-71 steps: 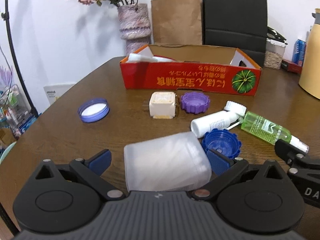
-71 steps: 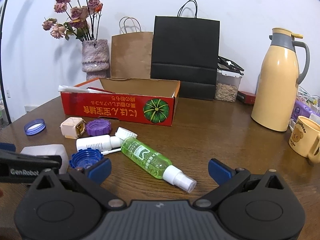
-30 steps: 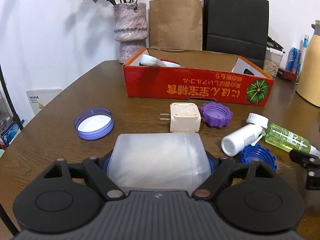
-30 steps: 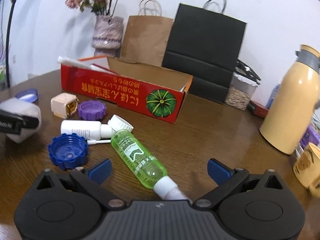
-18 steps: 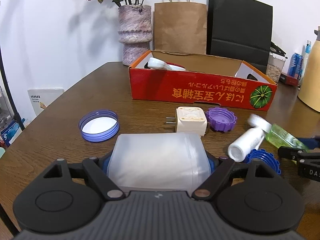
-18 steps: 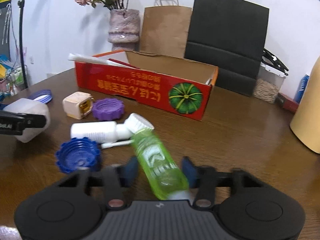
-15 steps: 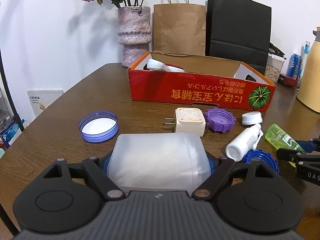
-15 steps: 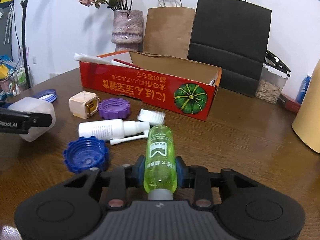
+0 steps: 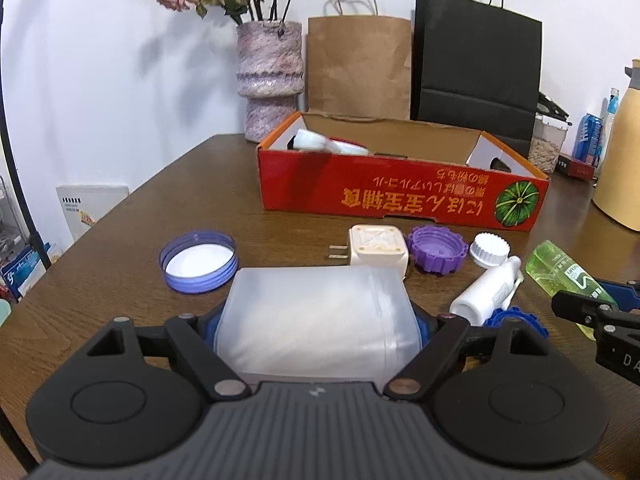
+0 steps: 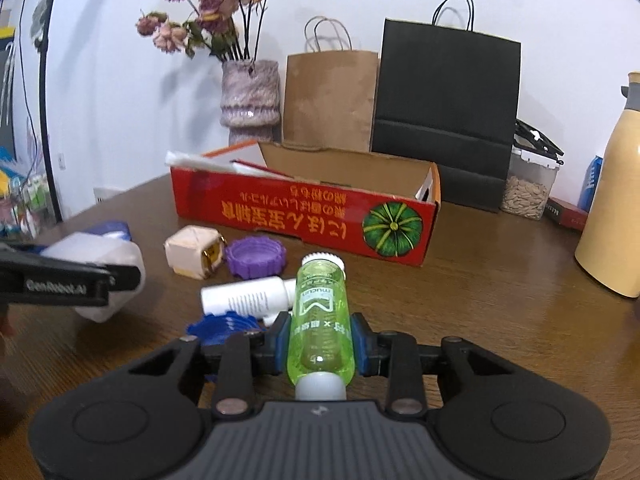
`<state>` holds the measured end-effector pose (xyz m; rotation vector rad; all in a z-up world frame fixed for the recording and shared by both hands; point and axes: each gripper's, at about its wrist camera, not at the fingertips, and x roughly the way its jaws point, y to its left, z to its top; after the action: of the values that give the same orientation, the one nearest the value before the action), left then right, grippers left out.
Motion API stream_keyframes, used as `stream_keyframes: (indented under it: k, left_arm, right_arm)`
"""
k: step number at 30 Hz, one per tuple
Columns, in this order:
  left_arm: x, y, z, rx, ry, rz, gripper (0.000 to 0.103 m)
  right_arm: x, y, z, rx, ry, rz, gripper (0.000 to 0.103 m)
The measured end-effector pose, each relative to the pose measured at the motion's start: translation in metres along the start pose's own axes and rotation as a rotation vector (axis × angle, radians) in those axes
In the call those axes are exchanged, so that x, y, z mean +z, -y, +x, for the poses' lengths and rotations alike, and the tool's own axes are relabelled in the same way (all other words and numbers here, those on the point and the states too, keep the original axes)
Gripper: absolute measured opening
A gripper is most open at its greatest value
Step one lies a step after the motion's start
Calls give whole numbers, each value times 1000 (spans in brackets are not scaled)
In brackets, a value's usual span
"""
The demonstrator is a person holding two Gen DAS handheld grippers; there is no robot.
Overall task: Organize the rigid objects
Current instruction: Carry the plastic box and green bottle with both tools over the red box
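While the brown counter (image 9: 120,240) carries the red box (image 9: 400,196) at its far side, we clamp our left gripper (image 9: 316,320) jaws on the frosted white jar (image 9: 316,316) near us. Our right gripper (image 10: 320,340) jaws pinch the green spray bottle (image 10: 320,312) above the white bottle (image 10: 248,298), blue cap (image 10: 222,326) and purple cap (image 10: 254,258).

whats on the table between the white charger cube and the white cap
A purple ridged plastic lid lies between the white square charger cube and the small white ribbed cap, open side up; the left wrist view shows it best.
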<state>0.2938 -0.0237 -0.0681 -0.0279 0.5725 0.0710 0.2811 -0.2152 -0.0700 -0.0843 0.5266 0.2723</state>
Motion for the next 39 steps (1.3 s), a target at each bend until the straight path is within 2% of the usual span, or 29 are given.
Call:
stream_keyframes:
  k: [6,19,34,39]
  left_arm:
    - [11,9,-8,-16,34,16,84]
    - [58,22,-10,-25,112,35,84]
    - [101,37,21,-36,165,6,84]
    - [111,38,40,-64,144,-17,84]
  right_arm:
    - [8,-6,-5,8,41,37,30]
    - [42,-7,-1,3,108,70,30]
    - [84,7,30,-42,175,83,30]
    - [96,15,47,-56,190,83,30]
